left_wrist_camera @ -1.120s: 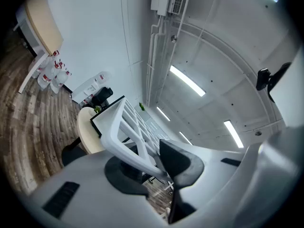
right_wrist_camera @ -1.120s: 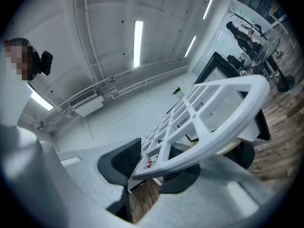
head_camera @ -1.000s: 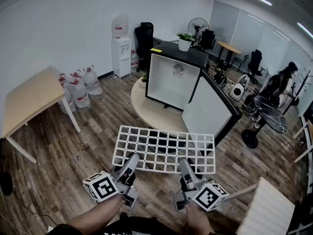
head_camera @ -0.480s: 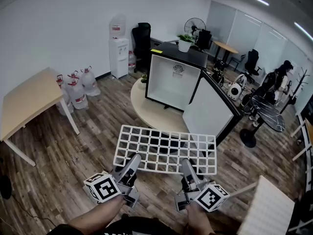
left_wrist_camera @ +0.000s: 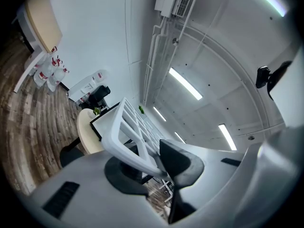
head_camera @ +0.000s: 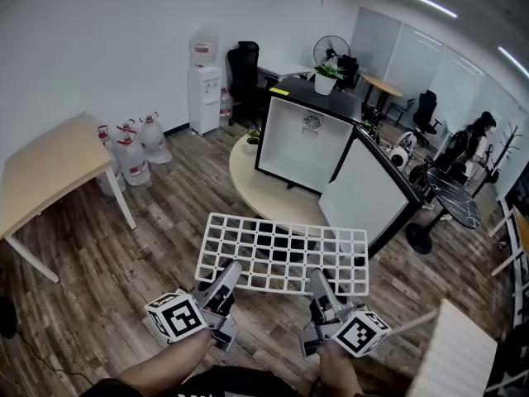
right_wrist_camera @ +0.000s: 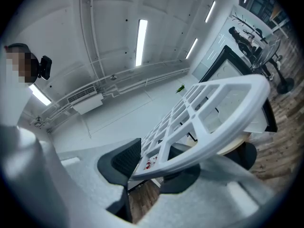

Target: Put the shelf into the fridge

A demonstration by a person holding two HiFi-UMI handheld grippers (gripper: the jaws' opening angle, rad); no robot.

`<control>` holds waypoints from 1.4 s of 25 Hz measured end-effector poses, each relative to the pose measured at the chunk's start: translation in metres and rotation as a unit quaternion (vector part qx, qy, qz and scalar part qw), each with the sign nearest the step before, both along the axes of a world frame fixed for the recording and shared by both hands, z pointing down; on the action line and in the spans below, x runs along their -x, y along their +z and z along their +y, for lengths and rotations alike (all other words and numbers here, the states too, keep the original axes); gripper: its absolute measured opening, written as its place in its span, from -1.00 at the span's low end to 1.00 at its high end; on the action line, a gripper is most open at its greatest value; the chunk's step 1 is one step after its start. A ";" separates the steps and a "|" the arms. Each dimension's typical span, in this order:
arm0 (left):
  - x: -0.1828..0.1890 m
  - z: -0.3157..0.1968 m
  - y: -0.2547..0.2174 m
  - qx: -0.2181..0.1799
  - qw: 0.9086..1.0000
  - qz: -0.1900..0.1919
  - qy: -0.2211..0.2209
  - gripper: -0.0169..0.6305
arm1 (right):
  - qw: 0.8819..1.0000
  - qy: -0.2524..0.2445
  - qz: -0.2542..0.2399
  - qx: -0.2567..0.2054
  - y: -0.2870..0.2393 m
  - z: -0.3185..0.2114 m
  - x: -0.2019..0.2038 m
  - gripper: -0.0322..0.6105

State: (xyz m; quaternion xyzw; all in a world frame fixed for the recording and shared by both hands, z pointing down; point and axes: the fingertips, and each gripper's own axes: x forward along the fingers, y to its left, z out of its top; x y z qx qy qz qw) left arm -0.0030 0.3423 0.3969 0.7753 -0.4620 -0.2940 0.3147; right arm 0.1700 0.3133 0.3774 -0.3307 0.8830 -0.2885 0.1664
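Shelf [head_camera: 285, 253], white grid, held level over the wood floor [head_camera: 99, 255], short of the fridge [head_camera: 307, 151]. Left gripper [head_camera: 226, 273] and right gripper [head_camera: 318, 281]: jaws clamped on its near rim. Fridge door [head_camera: 364, 198] open, interior white. Round emblem [head_camera: 312, 121] inside, unreadable. Potted plant [head_camera: 325, 79] on top.

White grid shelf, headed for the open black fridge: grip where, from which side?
Near long rim bar, from the side away from the open black fridge. The white grid shelf is wide and flat. The left tool and right tool clamp that rim apart from each other, leaving the far edge free to enter first.
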 end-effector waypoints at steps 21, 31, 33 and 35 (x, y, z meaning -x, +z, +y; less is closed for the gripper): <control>0.064 -0.107 -0.002 -0.004 1.000 0.002 -0.030 -0.67 | 0.999 -0.040 0.000 -0.008 -0.003 -0.119 0.068 -0.54; 0.061 -0.221 0.002 0.030 0.999 0.002 -0.029 -0.68 | 0.999 -0.038 0.007 0.006 -0.003 -0.235 0.065 -0.55; 0.055 -0.240 0.000 0.025 0.999 0.001 -0.025 -0.68 | 0.999 -0.038 0.005 0.005 -0.001 -0.253 0.060 -0.54; 0.052 -0.257 -0.001 0.025 0.999 -0.002 -0.026 -0.68 | 0.999 -0.039 0.003 0.003 -0.002 -0.270 0.056 -0.54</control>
